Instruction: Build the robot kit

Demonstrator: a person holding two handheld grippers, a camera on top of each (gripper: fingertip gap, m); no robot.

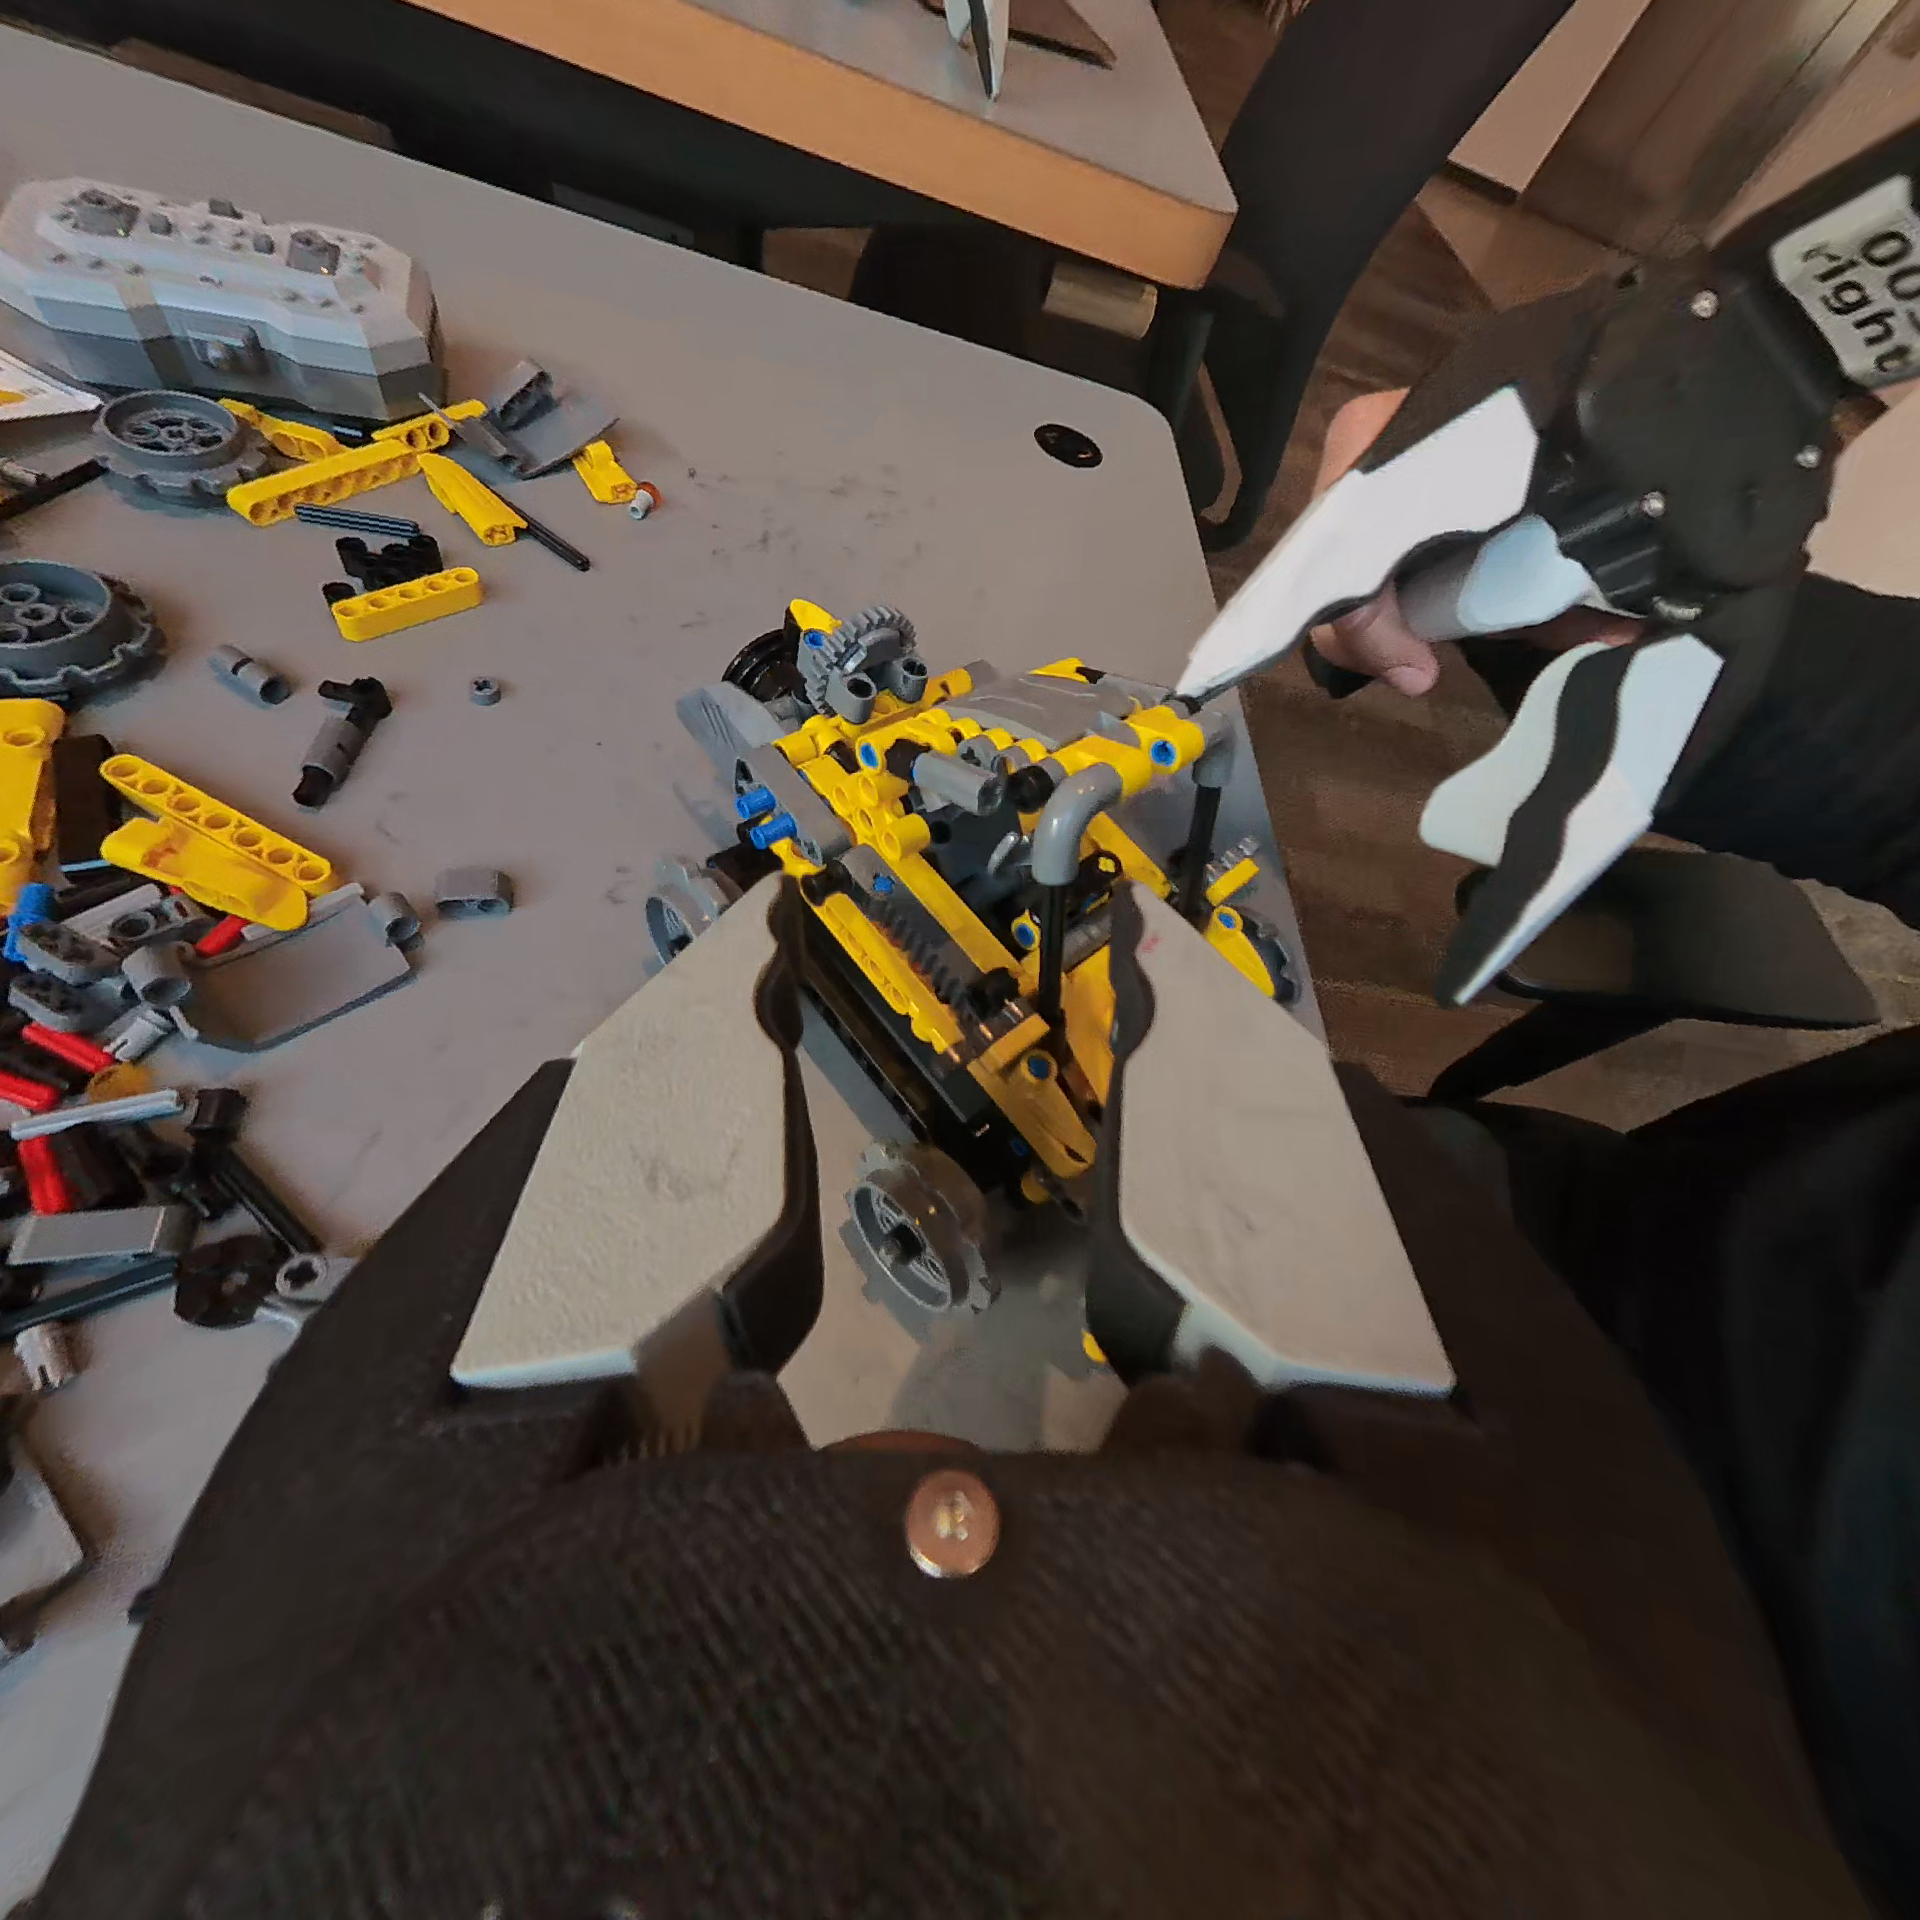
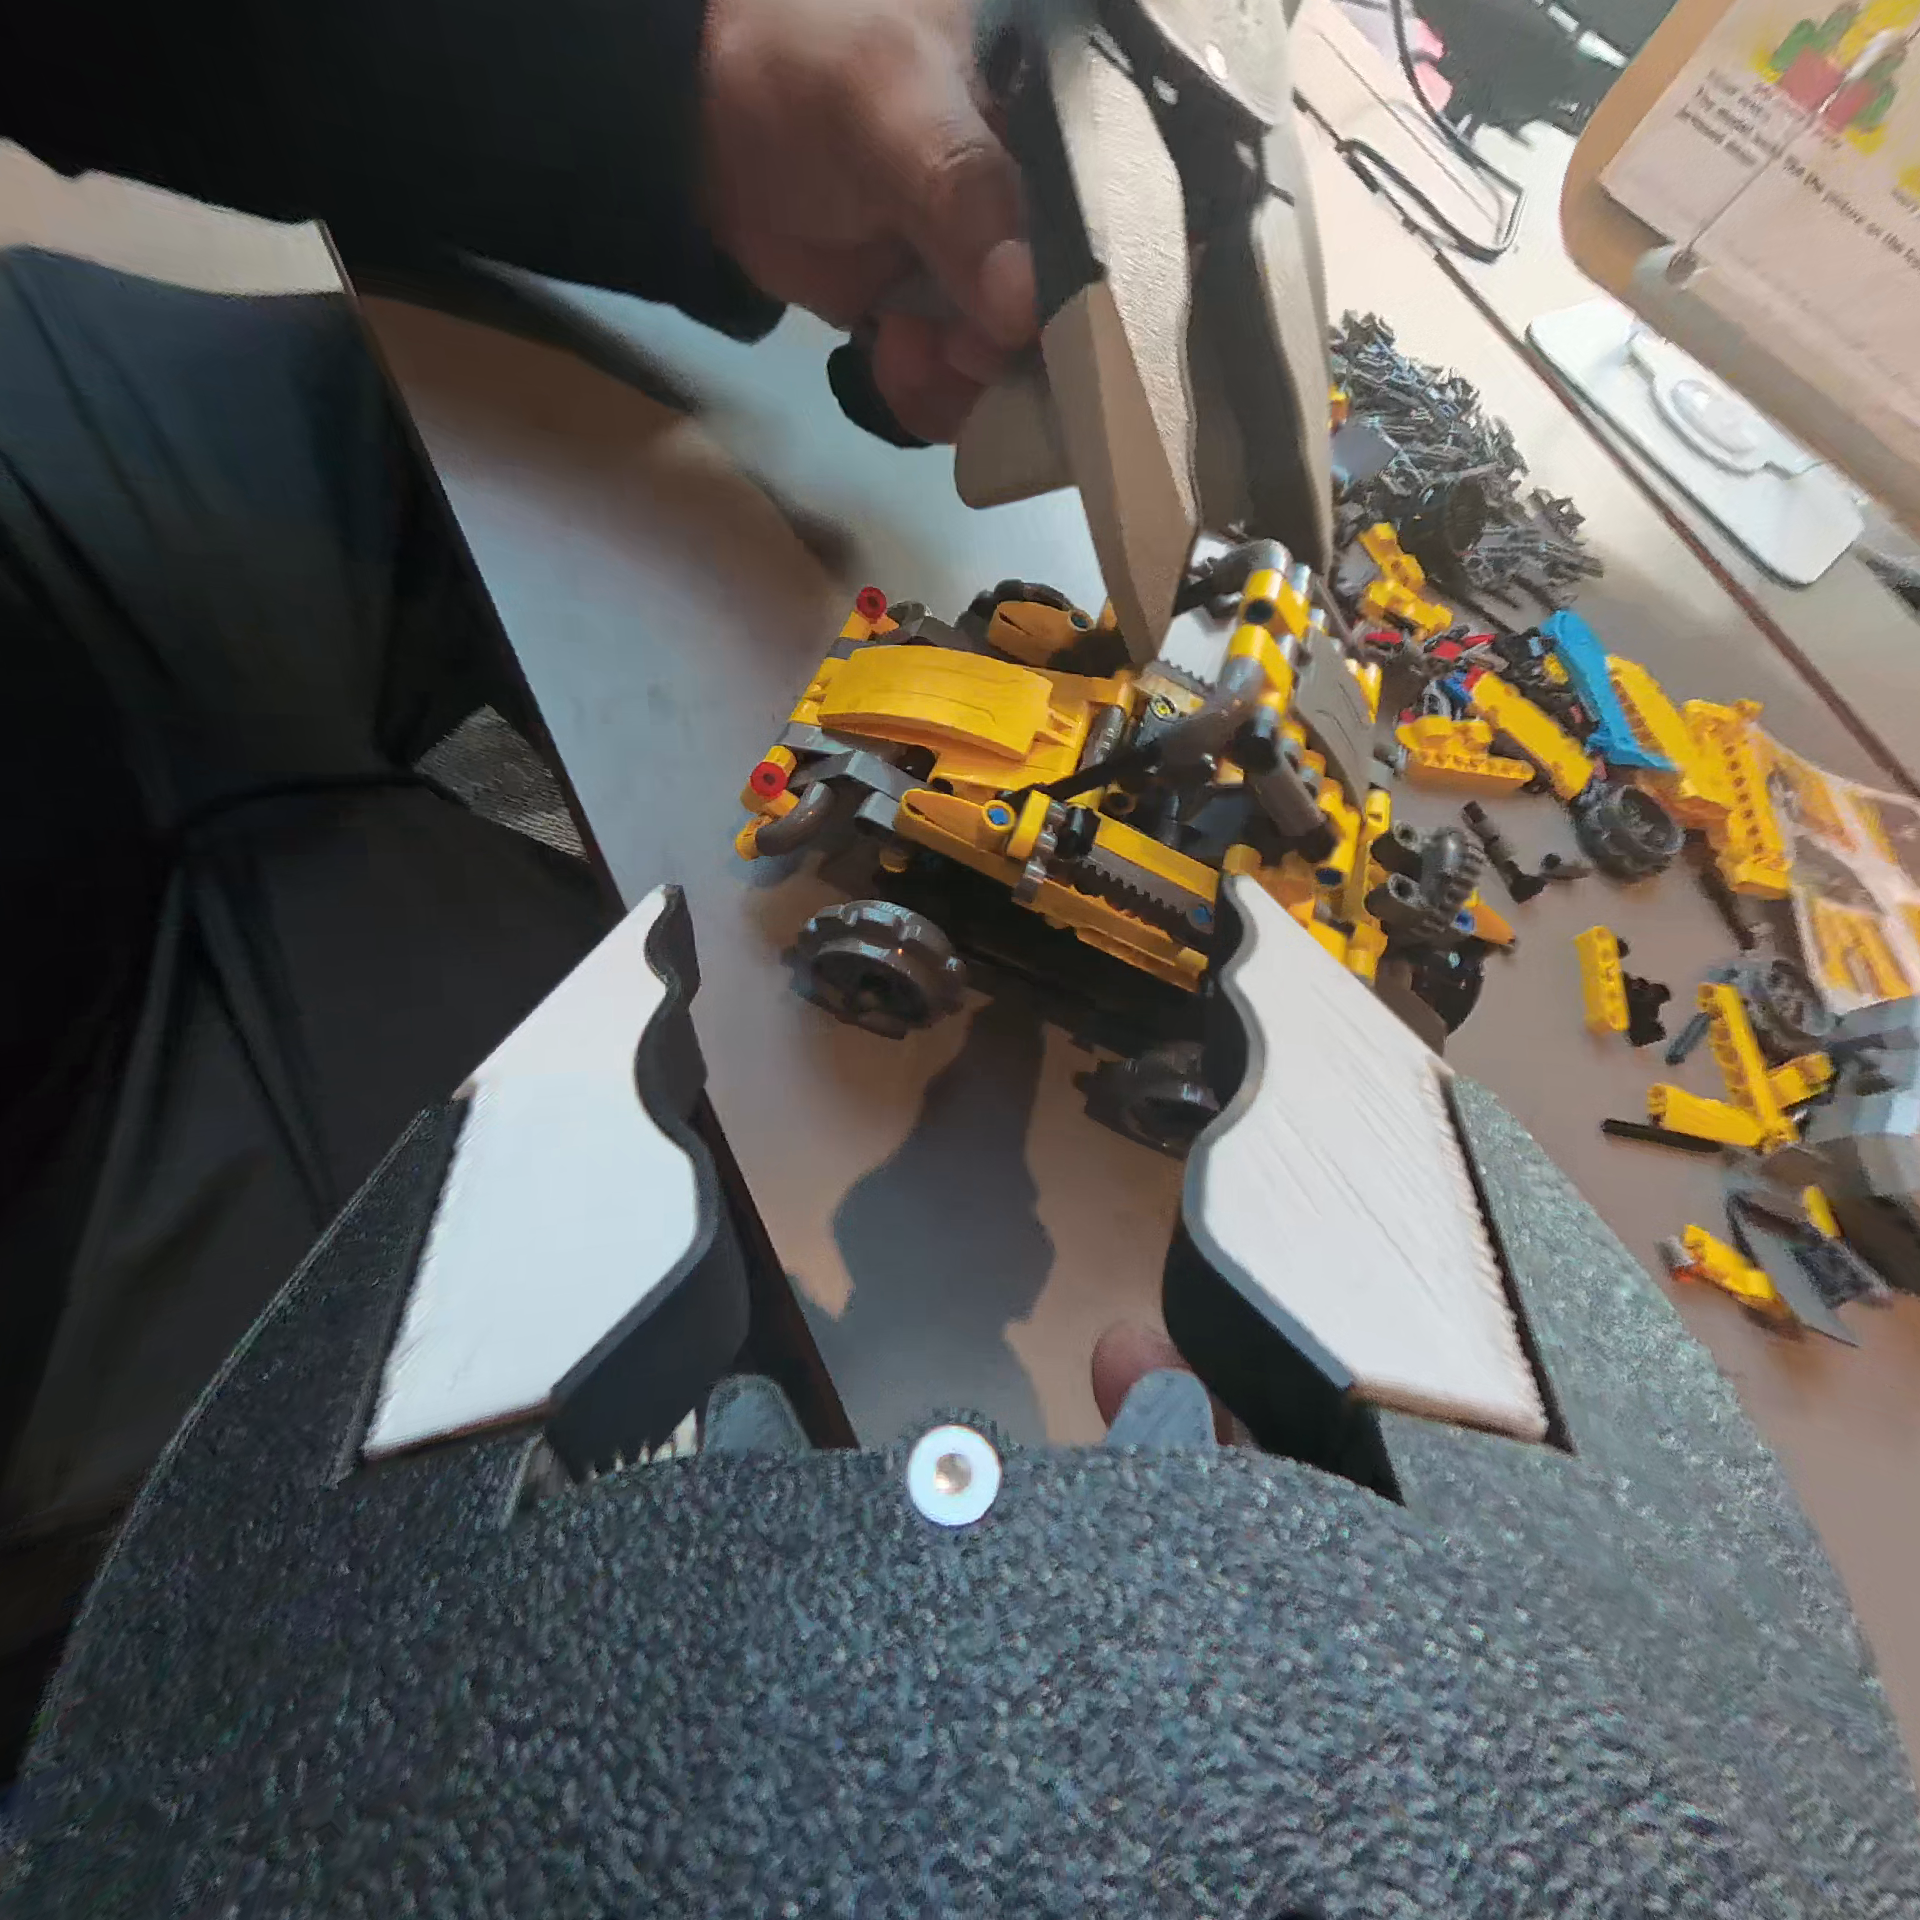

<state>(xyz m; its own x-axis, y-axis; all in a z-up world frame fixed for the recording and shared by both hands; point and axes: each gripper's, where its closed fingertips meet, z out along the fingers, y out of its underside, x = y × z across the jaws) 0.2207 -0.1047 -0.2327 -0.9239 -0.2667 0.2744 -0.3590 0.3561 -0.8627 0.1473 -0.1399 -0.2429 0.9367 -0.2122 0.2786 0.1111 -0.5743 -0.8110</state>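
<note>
A yellow, grey and black brick-built vehicle (image 1: 883, 821) stands on the grey table (image 1: 831, 468) near its right edge. My left gripper (image 1: 956, 888) straddles the vehicle's body, one finger pressed on each side, shut on it. In the right wrist view the left gripper (image 2: 1226, 592) comes down from above onto the vehicle (image 2: 935, 696). My right gripper (image 2: 951, 899) is open wide and empty, its right finger beside the vehicle's flank. In the left wrist view the right gripper (image 1: 1325, 836) has its upper fingertip touching the vehicle's far right corner.
Loose yellow, grey, black and red pieces (image 1: 208, 831) lie across the left of the table, with a large grey block (image 1: 208, 281) and toothed wheels (image 1: 42, 623). A black parts heap (image 2: 1455, 488) and a booklet (image 2: 1849, 883) lie beyond the vehicle. The table edge (image 1: 1257, 831) is close. The large grey block (image 1: 208, 281) is about 25 cm from my left fingertips.
</note>
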